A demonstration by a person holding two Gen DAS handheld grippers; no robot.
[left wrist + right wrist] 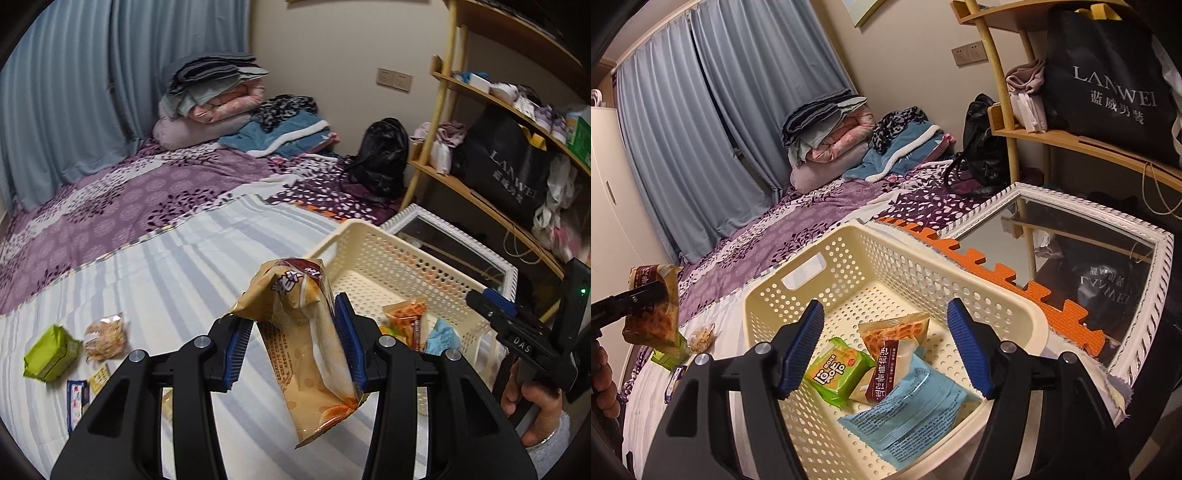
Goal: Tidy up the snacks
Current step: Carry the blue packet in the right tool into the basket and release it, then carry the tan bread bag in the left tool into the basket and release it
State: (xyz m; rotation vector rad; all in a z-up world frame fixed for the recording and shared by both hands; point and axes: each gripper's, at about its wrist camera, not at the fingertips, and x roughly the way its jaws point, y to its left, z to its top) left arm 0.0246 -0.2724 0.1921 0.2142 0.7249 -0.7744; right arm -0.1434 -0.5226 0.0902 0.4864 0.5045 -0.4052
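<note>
My left gripper (291, 332) is shut on a tan snack packet (314, 354), held in the air over the striped sheet just left of the cream perforated basket (369, 236). In the right wrist view that packet (653, 317) hangs at the far left. My right gripper (886, 314) stands open above the basket (798, 258) with nothing between its fingers. In the basket lie a green packet (838, 369), a brown-and-orange waffle packet (894, 347) and a light blue packet (908, 413). On the bed lie a green packet (51, 350), a clear bagged bun (105, 334) and small flat packets (77, 398).
A white-framed mirror (1145, 295) lies flat right of the basket, beside an orange foam mat (1015, 280). A wooden shelf (1071, 142) with a black shopping bag (1108, 74) stands behind. Folded bedding (210, 99) and a black handbag (380, 158) sit at the bed's far end.
</note>
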